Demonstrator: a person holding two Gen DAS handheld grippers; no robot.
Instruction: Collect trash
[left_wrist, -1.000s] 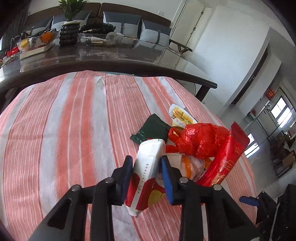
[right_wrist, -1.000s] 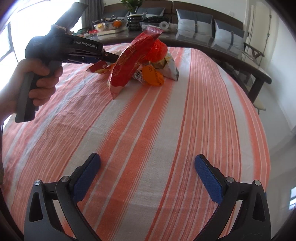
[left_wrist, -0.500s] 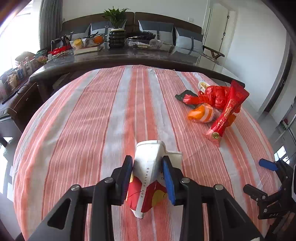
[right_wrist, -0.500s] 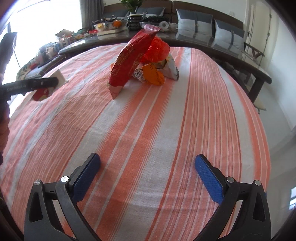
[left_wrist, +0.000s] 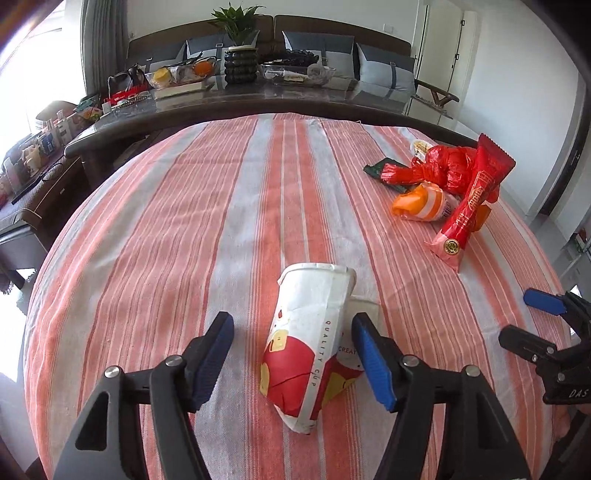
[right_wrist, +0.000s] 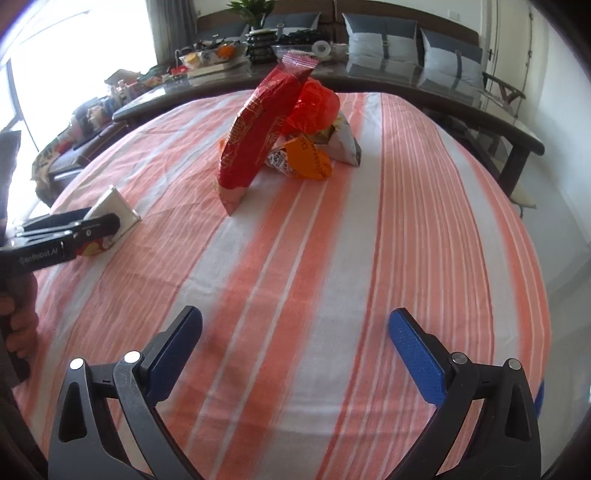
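Between spread left claw (left_wrist: 293, 356) fingers: flattened cup (left_wrist: 310, 347), rim pointing away.

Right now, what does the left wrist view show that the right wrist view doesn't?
Left wrist only: the crushed paper cup lying whole between the open left hand-held gripper fingers, and a dark green wrapper.
Right wrist only: the open right hand-held gripper over bare striped tablecloth.
Both: the tall red snack bag and orange wrapper.

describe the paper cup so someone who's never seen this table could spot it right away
On the striped tablecloth, look apart from the trash pile, between the open fingers of the left hand-held gripper. The paper cup lies crushed there: white with red and yellow print, the only piece off by itself.
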